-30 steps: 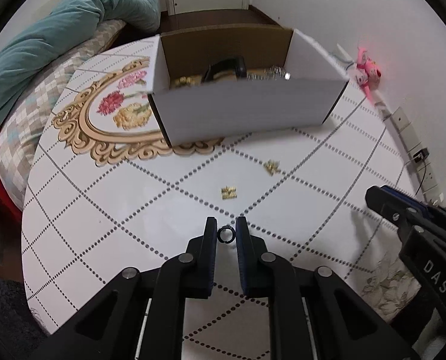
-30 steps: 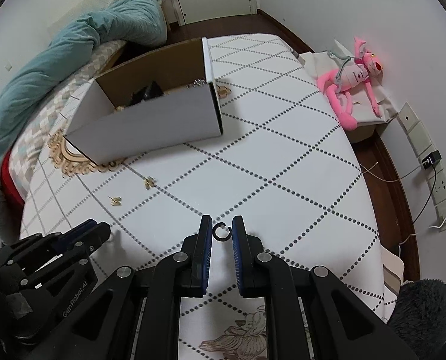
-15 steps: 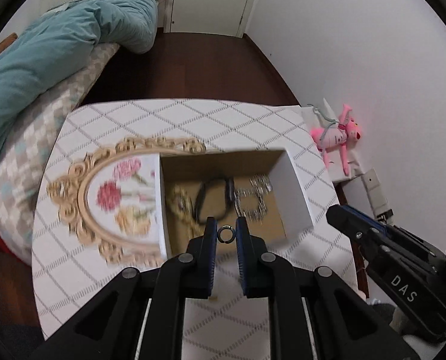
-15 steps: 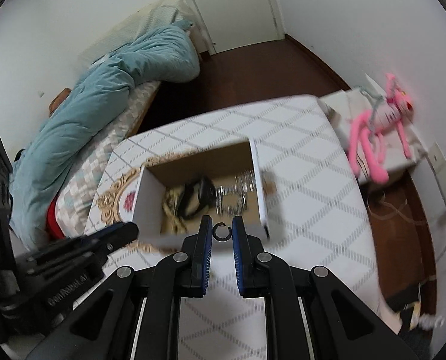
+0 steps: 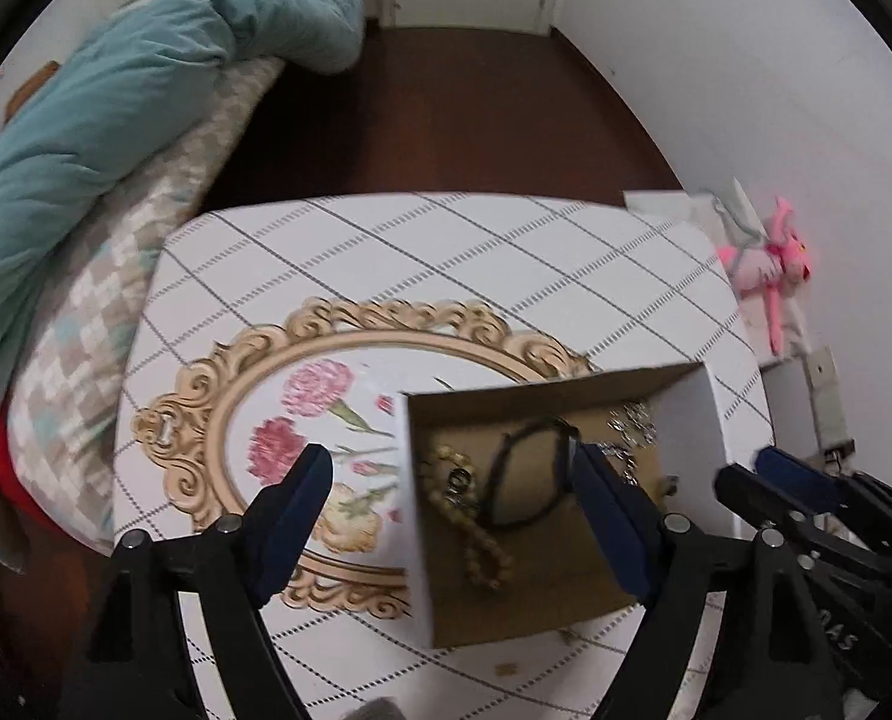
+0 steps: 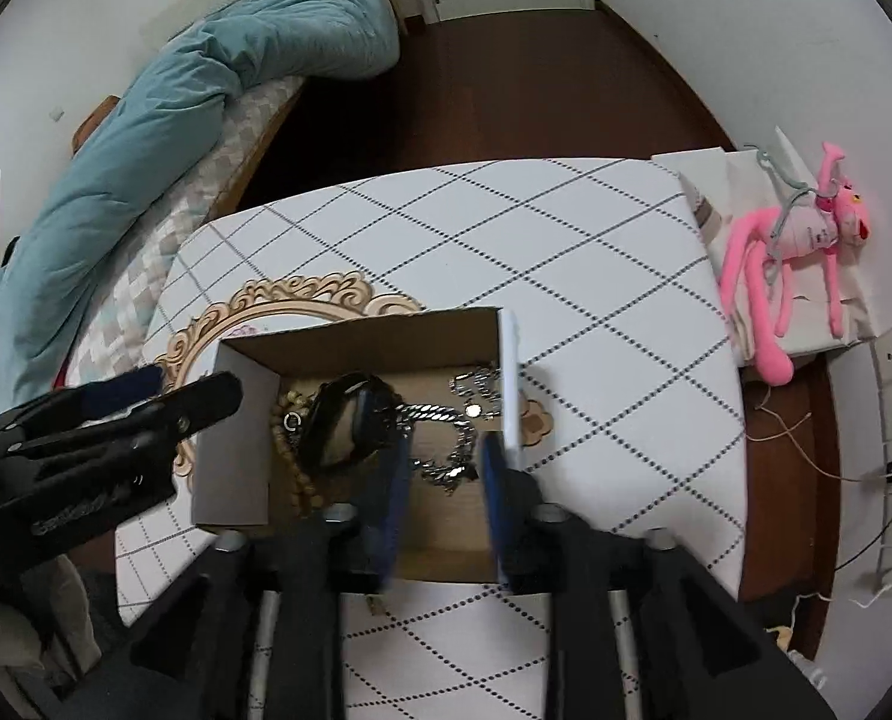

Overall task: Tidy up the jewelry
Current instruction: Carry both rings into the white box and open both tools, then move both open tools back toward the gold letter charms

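A white cardboard box (image 5: 413, 516) (image 6: 230, 468) stands on the table and holds jewelry: a black bracelet (image 5: 524, 474) (image 6: 350, 426), a wooden bead strand (image 5: 476, 534) (image 6: 293, 462), silver chains (image 6: 452, 420) (image 5: 632, 426) and a small dark ring (image 5: 459, 478) (image 6: 293, 421). My left gripper (image 5: 449, 492) is wide open and empty above the box's left wall. My right gripper (image 6: 446, 480) is open and empty above the box's right part. Each gripper shows at the edge of the other's view.
The white table (image 6: 566, 252) has a diamond dot pattern and a gold floral medallion (image 5: 254, 396). Small gold pieces (image 5: 506, 669) lie in front of the box. A bed with a teal duvet (image 6: 176, 120) is on the left. A pink plush toy (image 6: 794, 264) lies on the right.
Both grippers have opened over the box and no longer hold their rings. A small ring now lies in the box by the beads. Both views have moved closer over the box.
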